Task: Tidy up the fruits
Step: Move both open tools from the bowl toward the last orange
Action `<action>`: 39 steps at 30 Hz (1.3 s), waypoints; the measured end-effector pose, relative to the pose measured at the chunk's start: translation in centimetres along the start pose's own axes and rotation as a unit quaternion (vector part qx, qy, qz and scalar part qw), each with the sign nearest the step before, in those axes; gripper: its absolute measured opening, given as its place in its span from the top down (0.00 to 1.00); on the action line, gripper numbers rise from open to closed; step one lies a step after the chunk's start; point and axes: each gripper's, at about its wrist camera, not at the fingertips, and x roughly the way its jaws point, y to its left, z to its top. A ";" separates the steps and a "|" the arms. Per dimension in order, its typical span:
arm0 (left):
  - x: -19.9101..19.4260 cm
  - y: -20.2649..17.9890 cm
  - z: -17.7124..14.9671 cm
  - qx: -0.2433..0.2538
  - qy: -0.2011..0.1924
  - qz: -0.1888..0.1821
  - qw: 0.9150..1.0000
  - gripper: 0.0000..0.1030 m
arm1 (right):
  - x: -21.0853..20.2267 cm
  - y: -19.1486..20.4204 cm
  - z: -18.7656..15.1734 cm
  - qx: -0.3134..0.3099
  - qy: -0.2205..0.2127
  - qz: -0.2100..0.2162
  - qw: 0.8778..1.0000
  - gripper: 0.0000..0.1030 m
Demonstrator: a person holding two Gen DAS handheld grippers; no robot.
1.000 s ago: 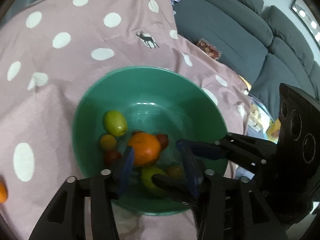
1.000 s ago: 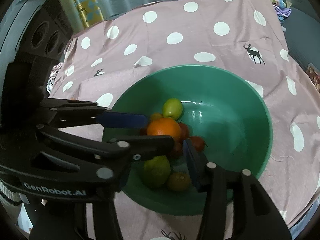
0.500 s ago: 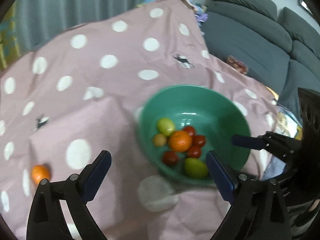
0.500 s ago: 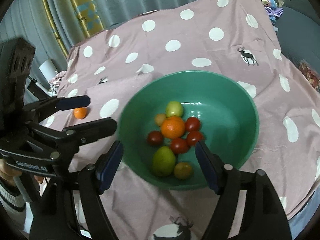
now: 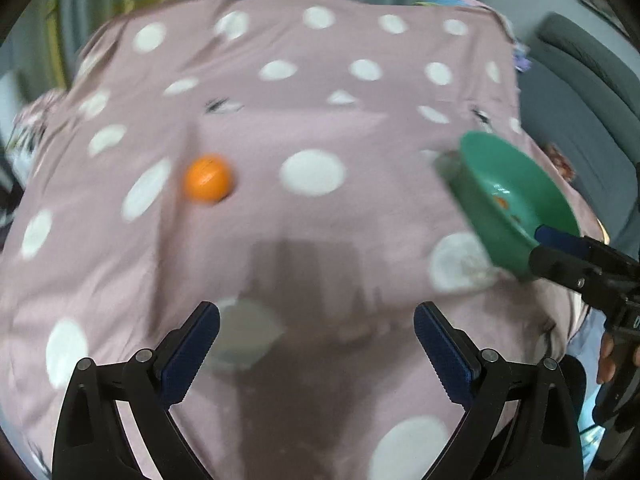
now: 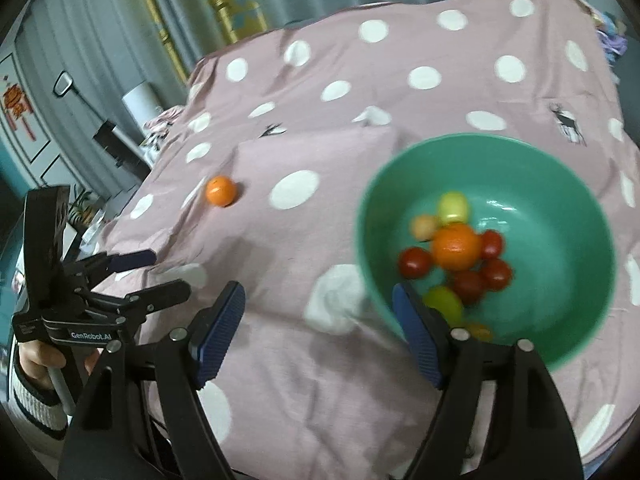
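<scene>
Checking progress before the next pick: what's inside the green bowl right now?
In the green bowl: an orange, red tomatoes, two green fruits and small yellowish ones. The right gripper covers the near rim; anything beneath the pile is hidden.

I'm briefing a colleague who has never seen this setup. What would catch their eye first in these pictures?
The green bowl on the right of the polka-dot cloth, heaped with small fruit: a big orange in the middle, red ones and green ones around it. Next, a lone orange fruit lying apart on the cloth, well left of the bowl. Both the left gripper and the right gripper hang open and empty above the cloth.
</scene>
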 end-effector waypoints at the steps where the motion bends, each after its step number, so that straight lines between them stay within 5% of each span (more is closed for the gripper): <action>1: -0.3 1.1 -0.7 -0.013 0.002 0.003 1.000 0.05 | 0.2 0.5 0.0 -0.007 -0.002 -0.008 1.000 0.15; 8: -2.4 3.6 -2.3 -0.041 -0.011 0.011 0.999 0.05 | -0.6 4.1 1.3 -0.046 -0.038 0.008 0.998 0.17; 20: -2.9 5.8 -2.9 -0.062 -0.040 -0.008 0.997 0.05 | 1.1 7.4 1.1 -0.066 0.002 0.061 0.996 0.17; 39: -1.6 10.4 -0.8 -0.099 -0.060 -0.044 0.992 0.05 | 8.1 7.9 3.3 -0.057 0.051 0.061 0.995 0.17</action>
